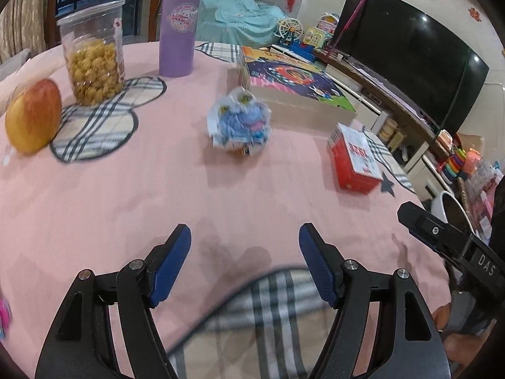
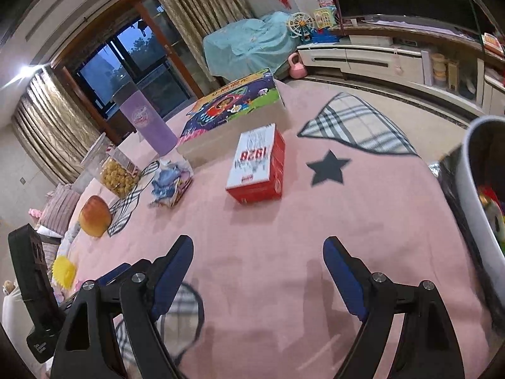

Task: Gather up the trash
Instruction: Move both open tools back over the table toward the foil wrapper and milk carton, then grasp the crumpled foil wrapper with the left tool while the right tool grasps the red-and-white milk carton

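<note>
— On table, where's the trash?
— Crumpled blue wrapper [image 1: 239,125] lies far centre on pink cloth [image 1: 221,195], left of red box [image 1: 355,159]. My left tongs [image 1: 245,241] and right tongs [image 2: 258,251]: both released, empty.

- Indoor light is even and moderately bright; the window [image 2: 132,63] shows dusky blue outside.
- A bright flare [image 2: 25,71] glares at the far left of the right wrist view.
- Soft shadows fall on the pink tabletop [image 1: 221,195] beneath the fingers [image 1: 176,252].
- Motion blur smears the crumpled wrapper [image 1: 240,123], the red box [image 2: 257,164] and the near plaid mat [image 1: 268,315].
- Fisheye distortion bends the edges, and dark vignettes fill the corners.
</note>
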{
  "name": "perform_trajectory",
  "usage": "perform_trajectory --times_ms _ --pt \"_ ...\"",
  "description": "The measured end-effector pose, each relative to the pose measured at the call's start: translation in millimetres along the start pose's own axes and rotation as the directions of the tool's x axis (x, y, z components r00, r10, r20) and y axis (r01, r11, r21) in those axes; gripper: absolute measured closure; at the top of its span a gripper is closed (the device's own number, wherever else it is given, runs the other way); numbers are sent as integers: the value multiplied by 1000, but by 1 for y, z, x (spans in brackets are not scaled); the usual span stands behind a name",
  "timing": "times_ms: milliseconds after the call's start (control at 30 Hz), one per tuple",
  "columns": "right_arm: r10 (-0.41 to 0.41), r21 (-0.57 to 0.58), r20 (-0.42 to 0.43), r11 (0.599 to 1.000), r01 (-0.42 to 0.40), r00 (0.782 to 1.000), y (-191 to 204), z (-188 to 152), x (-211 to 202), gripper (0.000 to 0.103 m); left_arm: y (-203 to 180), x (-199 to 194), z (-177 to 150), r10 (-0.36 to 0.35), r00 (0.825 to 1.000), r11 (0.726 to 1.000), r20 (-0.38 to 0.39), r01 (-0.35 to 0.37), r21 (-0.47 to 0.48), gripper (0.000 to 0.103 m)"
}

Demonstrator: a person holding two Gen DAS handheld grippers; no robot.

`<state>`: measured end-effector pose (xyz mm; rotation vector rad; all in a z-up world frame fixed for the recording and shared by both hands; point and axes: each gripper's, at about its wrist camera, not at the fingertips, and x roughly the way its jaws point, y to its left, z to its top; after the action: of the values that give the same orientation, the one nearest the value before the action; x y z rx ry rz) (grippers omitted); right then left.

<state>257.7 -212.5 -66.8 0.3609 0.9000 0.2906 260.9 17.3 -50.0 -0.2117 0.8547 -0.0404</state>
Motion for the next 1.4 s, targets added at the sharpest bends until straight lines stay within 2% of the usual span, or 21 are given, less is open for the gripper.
perform_trajectory --times_ms 267,467,567,633,667,700,733,833,1000,1400 --pt "-20 -11 -7 1000 20 1000 4 24 38 18 5 34 39 16 1000 1000 0 -16 -8 30" --pt "-54 -29 -7 998 54 998 7 39 63 19 2 58 60 42 999 999 1 -42 13 26" --pt "-71 -34 -16 997 71 997 7 44 73 26 4 66 67 67 998 998 13 -67 11 27" --pt "-79 -41 -28 996 77 997 7 46 79 32 3 69 68 64 998 998 19 -65 23 41" --pt "-92 -52 -30 995 91 995 8 47 82 34 2 71 69 53 999 998 11 -54 29 55" --pt "-103 -61 -28 993 101 994 8 47 83 43 1 73 69 42 999 998 2 -42 39 62" --pt "-107 -67 -28 992 105 994 8 48 83 45 -1 73 68 40 999 998 8 -40 49 64" --pt "-105 -74 -27 992 102 994 8 47 83 46 -5 67 66 28 999 997 29 -30 78 76" --pt "-70 -58 -31 996 68 997 2 40 70 46 -9 52 53 -6 1000 996 23 4 85 81" --pt "-2 -17 -19 1000 1 1000 -10 8 15 46 -43 2 -3 -95 995 989 -7 95 110 82"
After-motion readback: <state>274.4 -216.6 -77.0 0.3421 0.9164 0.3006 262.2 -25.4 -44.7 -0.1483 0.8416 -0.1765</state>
